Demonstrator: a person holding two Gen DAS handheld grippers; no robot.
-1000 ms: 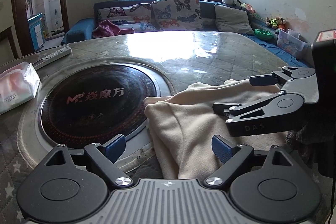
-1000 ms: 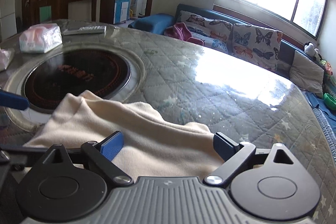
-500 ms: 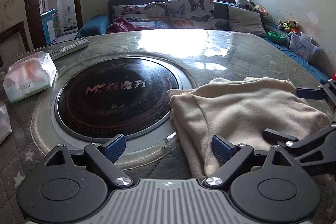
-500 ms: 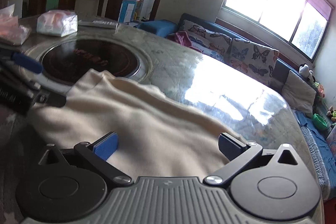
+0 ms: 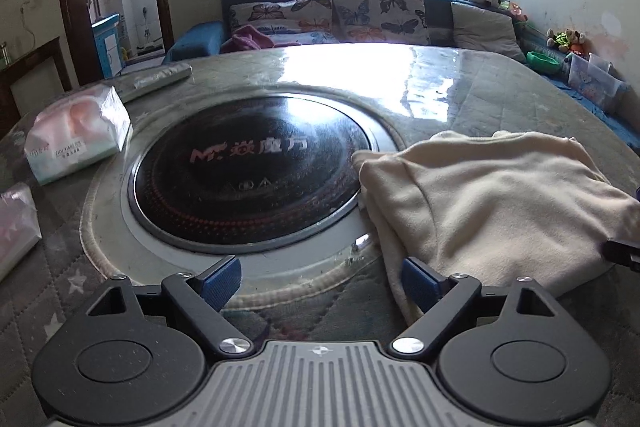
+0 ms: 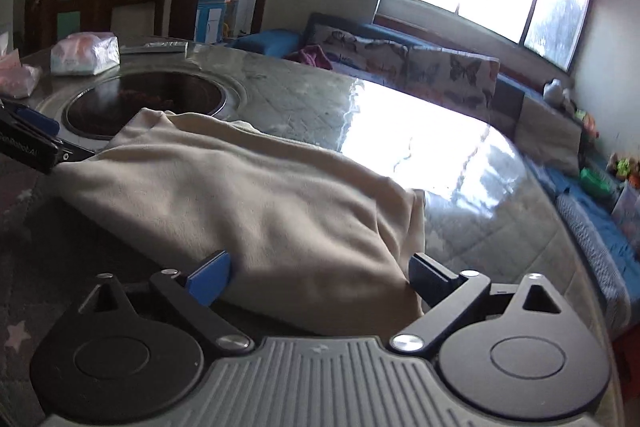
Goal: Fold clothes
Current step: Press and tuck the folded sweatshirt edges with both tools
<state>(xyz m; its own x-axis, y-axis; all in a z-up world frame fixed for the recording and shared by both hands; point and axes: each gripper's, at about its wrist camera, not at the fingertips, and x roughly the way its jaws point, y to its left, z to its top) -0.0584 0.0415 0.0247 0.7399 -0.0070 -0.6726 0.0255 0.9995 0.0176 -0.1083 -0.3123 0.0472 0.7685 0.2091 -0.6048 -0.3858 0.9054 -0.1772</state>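
Observation:
A cream garment [image 5: 488, 203] lies folded in a thick bundle on the round table, at the right edge of the black cooktop. It also shows in the right wrist view [image 6: 248, 195], right in front of the fingers. My left gripper [image 5: 320, 283] is open and empty, just left of the garment's near corner. My right gripper [image 6: 320, 275] is open and empty, with the garment's near edge between its jaws but not clamped. The left gripper's tip shows at the left of the right wrist view [image 6: 32, 143].
The black round cooktop [image 5: 248, 171] is set in the middle of the quilted table [image 5: 460, 83]. A tissue pack [image 5: 76, 139], a second pack [image 5: 12, 231] and a remote [image 5: 156, 81] lie at the left. A sofa with cushions [image 5: 376, 11] stands behind.
Both grippers have pulled back and apart from the garment. The right gripper has left the left wrist view almost wholly. The garment now lies flat and still on the table.

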